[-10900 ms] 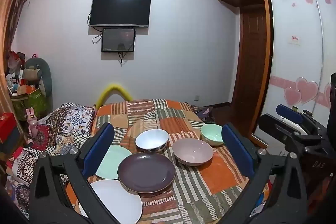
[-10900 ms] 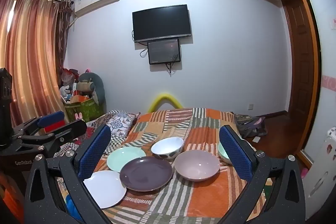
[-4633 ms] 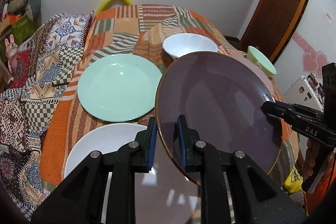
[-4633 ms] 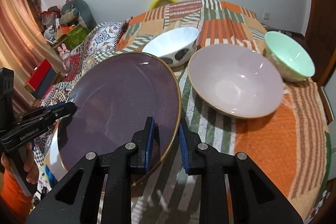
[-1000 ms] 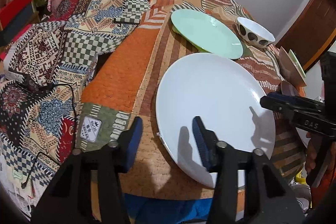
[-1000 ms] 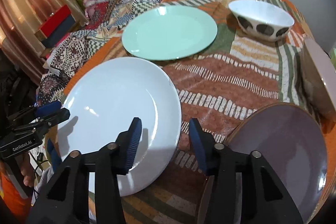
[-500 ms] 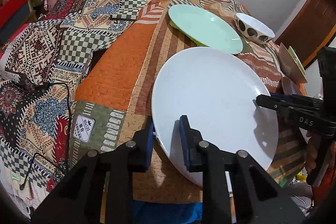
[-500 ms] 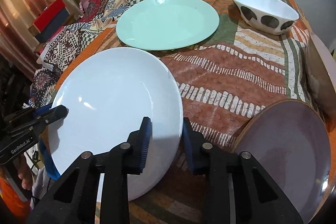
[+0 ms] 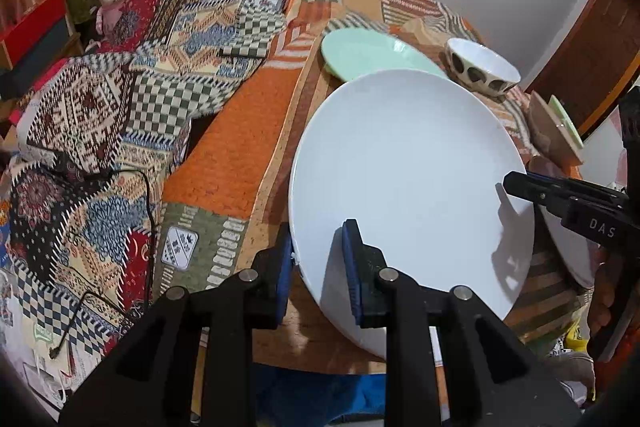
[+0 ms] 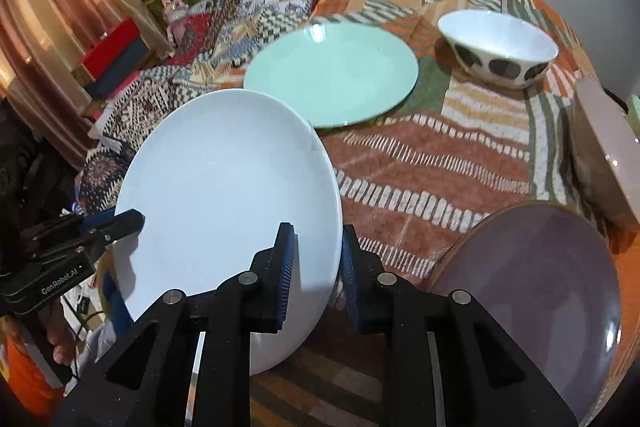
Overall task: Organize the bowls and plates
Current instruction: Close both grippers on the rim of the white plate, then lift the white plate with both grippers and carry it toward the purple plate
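Both claws have just been closing and now pinch opposite rims of the white plate [image 9: 404,179]: the left gripper [image 9: 316,259] at lower centre, the right gripper [image 10: 316,263] likewise. A second ago the plate lay flat; now it tilts, ready to stack on the purple plate [image 10: 532,287], lower right.

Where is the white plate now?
The white plate is pinched at opposite rims by both grippers, tilted above the near edge of the patchwork cloth, in front of the mint plate.
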`<state>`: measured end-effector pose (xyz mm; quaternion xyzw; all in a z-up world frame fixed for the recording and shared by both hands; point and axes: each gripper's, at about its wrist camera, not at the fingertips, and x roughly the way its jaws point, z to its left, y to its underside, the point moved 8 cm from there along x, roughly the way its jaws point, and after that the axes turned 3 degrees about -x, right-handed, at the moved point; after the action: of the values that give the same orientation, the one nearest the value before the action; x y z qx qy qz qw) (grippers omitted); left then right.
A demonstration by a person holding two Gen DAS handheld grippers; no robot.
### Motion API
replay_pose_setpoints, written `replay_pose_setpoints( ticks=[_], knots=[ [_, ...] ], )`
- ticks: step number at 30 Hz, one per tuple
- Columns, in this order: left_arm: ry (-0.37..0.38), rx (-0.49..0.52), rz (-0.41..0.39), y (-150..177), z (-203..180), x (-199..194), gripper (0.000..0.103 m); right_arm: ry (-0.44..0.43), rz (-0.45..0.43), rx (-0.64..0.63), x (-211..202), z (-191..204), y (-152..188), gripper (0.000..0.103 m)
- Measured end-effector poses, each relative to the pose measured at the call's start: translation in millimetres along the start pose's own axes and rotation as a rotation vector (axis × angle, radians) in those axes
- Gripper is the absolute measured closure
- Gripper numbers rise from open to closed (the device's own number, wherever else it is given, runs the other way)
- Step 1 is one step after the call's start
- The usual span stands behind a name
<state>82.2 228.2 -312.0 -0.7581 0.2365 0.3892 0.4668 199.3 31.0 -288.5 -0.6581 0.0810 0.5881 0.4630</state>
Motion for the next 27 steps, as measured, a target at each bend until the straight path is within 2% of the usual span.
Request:
replay_pose_setpoints(
  ticks=[13, 27],
  knots=[
    [0.042, 0.102, -0.092, -23, -60, -37, 0.080, 0.033, -0.133, 0.046, -60, -27, -5, 0.082],
    [0.123, 0.229, -0.068, -11, -149, -36, 0.079, 0.101, -0.201, 0.142, -115, -89, 25, 0.082]
  ],
)
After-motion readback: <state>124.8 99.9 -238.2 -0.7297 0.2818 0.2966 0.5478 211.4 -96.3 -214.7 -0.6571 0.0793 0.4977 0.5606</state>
